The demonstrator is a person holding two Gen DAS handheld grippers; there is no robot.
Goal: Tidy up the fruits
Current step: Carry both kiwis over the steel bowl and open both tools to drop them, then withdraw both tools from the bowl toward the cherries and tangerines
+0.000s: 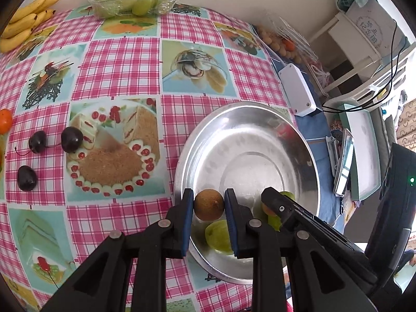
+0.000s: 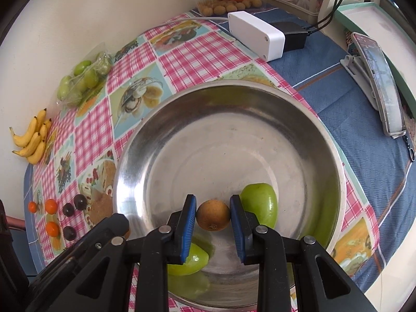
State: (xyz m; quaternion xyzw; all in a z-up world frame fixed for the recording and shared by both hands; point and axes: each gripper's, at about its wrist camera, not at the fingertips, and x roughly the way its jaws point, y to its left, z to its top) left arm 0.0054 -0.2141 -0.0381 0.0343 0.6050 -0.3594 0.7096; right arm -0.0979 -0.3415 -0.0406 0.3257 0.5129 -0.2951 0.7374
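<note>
Both grippers are clamped on small round brown fruits: the left gripper (image 1: pixel 209 205) pinches one brown fruit (image 1: pixel 209 205) between its blue pads over the near rim of the steel bowl (image 1: pixel 260 109), and the right gripper (image 2: pixel 212 215) pinches another brown fruit (image 2: pixel 213 215) above the bowl's floor. Two green fruits (image 2: pixel 260 204) lie in the bowl just beside and beneath the right gripper's fingers. Faint printed characters on a pale container (image 1: pixel 369 23) beyond the table are too blurred to read.
</note>
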